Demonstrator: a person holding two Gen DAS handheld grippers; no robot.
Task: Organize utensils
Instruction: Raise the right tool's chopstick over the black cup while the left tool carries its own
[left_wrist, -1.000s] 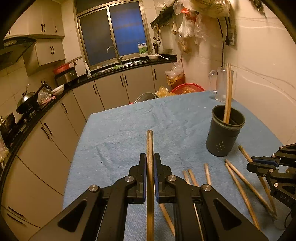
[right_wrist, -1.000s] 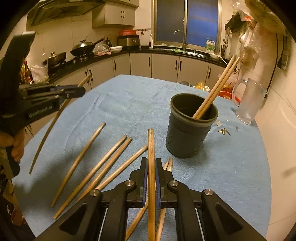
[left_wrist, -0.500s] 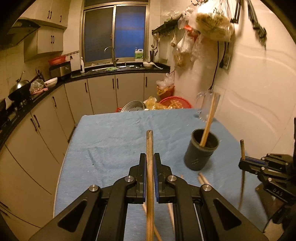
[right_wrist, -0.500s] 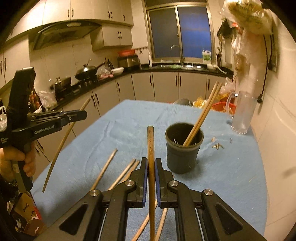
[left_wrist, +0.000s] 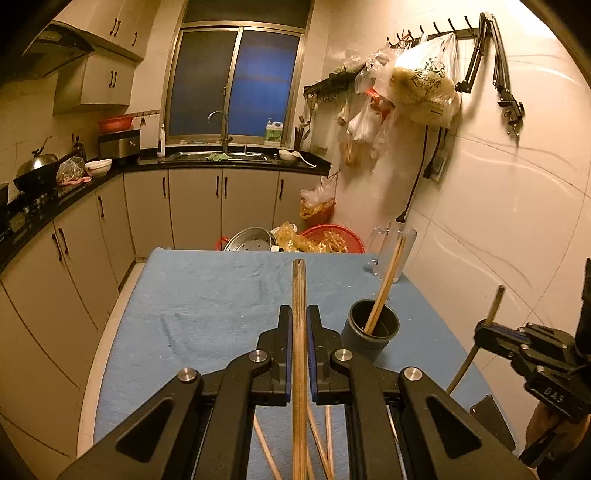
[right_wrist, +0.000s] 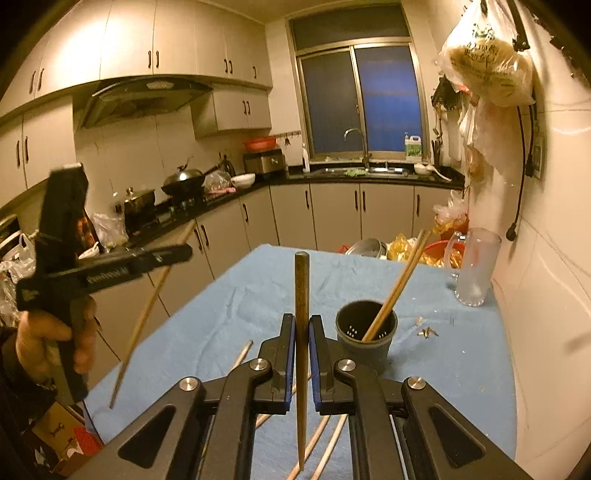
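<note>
My left gripper (left_wrist: 298, 321) is shut on a wooden chopstick (left_wrist: 298, 295) and holds it well above the blue-clothed table (left_wrist: 207, 295). My right gripper (right_wrist: 302, 332) is shut on a darker chopstick (right_wrist: 302, 288), also raised. A dark round utensil holder (left_wrist: 370, 334) stands on the table with two chopsticks (left_wrist: 386, 284) leaning in it; it also shows in the right wrist view (right_wrist: 365, 338). Several loose chopsticks (right_wrist: 314, 443) lie on the cloth below the grippers. Each gripper shows in the other's view: the right one (left_wrist: 491, 328), the left one (right_wrist: 177, 254).
A glass mug (right_wrist: 474, 266) stands at the table's far right by the tiled wall. Small metal bits (right_wrist: 426, 332) lie near the holder. Cabinets, a stove with pots (right_wrist: 183, 181) and a sink line the left and back. Bags hang on the right wall (left_wrist: 421, 85).
Both grippers have risen and pulled back from the table, each still holding its chopstick. The holder and the loose chopsticks now look smaller and lower in view.
</note>
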